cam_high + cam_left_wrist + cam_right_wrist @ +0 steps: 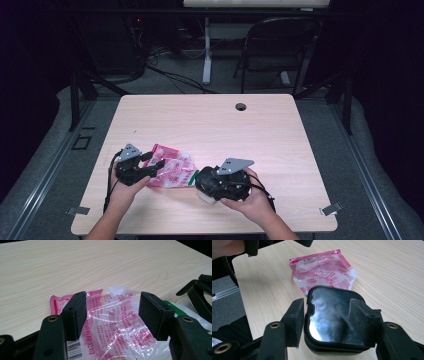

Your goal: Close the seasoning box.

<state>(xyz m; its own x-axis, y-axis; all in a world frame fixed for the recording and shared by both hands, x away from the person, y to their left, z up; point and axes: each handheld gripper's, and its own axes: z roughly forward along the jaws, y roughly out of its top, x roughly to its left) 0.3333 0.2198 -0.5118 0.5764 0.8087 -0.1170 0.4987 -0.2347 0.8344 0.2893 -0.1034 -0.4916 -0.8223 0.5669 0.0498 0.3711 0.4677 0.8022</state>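
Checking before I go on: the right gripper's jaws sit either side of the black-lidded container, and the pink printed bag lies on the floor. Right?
Not quite. The pink printed bag lies on the table, as the right gripper view shows. The right gripper does straddle the black-lidded container.

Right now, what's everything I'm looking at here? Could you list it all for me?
Plastic bag: one, clear with pink and red print and a green patch, crumpled on the near left of the table, between the two grippers.
Black case: one, glossy black lid with rounded corners on a paler base, standing on the table between the right gripper's jaws.
Table: one, light wood with a round hole near its far edge.
Folding chair: one, black, on the floor behind the table.
Left gripper: one, black, jaws wide apart over the bag, not pressing it.
Right gripper: one, black, jaws open on either side of the case.
Hands: two, one holding each gripper, coming in from the near edge.
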